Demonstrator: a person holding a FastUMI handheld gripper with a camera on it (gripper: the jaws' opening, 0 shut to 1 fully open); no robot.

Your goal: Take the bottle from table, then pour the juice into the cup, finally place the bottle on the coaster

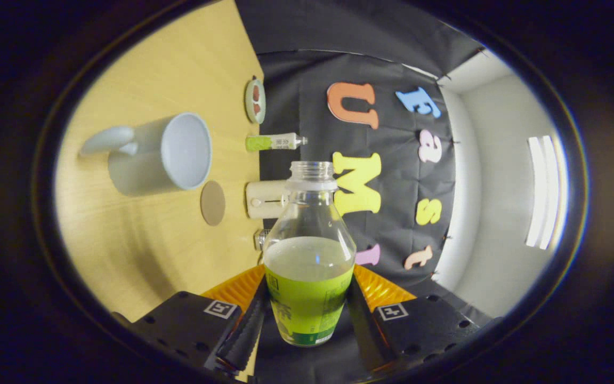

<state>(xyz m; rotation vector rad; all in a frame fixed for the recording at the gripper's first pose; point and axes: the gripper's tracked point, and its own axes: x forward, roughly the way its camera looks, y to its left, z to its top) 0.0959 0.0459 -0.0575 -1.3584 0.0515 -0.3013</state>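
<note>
We see the view rolled sideways, so the pale wooden tabletop (142,250) stands as a wall on the left. Farthest left on it, a white ceramic cup (160,152) with a curved handle, its open mouth facing right, toward the bottle. Just beside the cup's rim, a small round tan coaster (213,202) lies flat on the tabletop, bare. Along the tabletop's far edge, against the black cloth: a round grey-green dish with reddish patches (255,101), a small green-and-white tube (274,142), a cream boxy object (264,199), and a small clear item we cannot identify. In the middle, the clear plastic bottle with a green label (309,250), uncapped, part-filled with pale juice, is off the tabletop. The gripper (307,314) is clamped on the bottle's labelled lower body, one finger pressing each side. Bottle mouth points away from us, level with the coaster and cup.
</note>
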